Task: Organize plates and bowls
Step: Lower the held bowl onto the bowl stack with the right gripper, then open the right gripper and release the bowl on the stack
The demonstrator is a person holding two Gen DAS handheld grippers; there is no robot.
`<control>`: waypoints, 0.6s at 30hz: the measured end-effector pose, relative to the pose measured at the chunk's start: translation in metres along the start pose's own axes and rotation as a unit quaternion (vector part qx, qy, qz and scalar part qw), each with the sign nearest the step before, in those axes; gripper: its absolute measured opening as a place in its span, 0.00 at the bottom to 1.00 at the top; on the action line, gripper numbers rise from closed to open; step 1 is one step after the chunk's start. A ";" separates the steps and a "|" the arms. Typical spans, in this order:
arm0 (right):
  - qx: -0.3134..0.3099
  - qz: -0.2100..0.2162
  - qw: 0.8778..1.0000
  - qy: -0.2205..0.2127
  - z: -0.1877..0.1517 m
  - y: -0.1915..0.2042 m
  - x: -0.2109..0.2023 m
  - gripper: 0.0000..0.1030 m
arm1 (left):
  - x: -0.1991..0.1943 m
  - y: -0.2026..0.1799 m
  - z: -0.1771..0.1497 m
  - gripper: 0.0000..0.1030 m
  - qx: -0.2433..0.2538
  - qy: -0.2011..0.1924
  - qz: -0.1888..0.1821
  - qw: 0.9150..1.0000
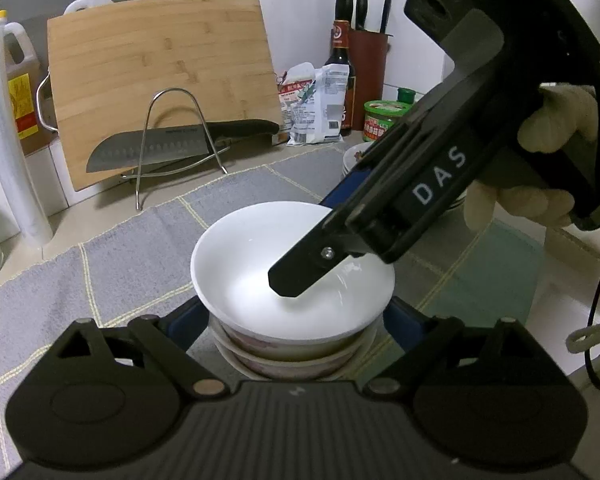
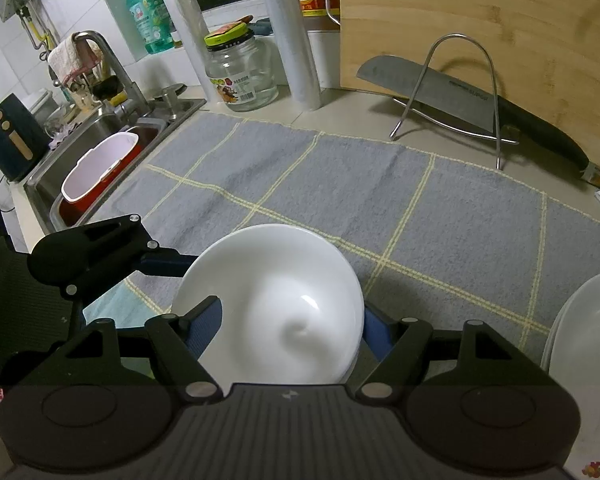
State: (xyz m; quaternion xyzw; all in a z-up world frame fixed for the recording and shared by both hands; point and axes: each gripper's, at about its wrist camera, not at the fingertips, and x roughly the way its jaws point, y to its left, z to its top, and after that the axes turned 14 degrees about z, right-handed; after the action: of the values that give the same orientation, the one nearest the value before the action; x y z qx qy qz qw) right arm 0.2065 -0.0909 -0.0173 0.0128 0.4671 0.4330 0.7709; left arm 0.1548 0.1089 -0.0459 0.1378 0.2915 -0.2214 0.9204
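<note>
Left wrist view: white bowl (image 1: 292, 276) tops a stack of bowls (image 1: 296, 356) on the grey cloth (image 1: 100, 276). Left gripper (image 1: 296, 320) fingers flank the stack, apart, not pressing. Right gripper (image 1: 300, 280) reaches into the bowl.

Right wrist view: right gripper (image 2: 288, 332) fingers clamped on the bowl's (image 2: 268, 280) rim. Plates (image 2: 580, 340) just right, on the counter (image 2: 340, 108).

Lower bowls (image 1: 296, 364) mostly hiding under the top bowl (image 1: 260, 276); flowered plate (image 2: 584, 360) running off the edge.
</note>
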 end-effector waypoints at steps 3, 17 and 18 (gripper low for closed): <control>0.000 0.005 1.000 -0.002 -0.001 0.001 -0.001 0.80 | -0.001 0.001 -0.001 0.93 0.005 0.000 0.002 1.000; -0.028 -0.007 0.999 -0.026 -0.005 0.008 -0.011 1.00 | -0.020 0.009 -0.003 0.94 0.017 -0.017 0.015 1.000; -0.033 -0.009 0.999 -0.026 -0.006 0.009 -0.012 1.00 | -0.020 0.009 -0.003 0.94 0.018 -0.017 0.016 1.000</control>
State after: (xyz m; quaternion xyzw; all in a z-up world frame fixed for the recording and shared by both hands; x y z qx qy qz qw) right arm 0.1939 -0.0951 -0.0083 -0.0052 0.4322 0.4407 0.7867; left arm 0.1429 0.1246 -0.0348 0.1548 0.2692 -0.2142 0.9261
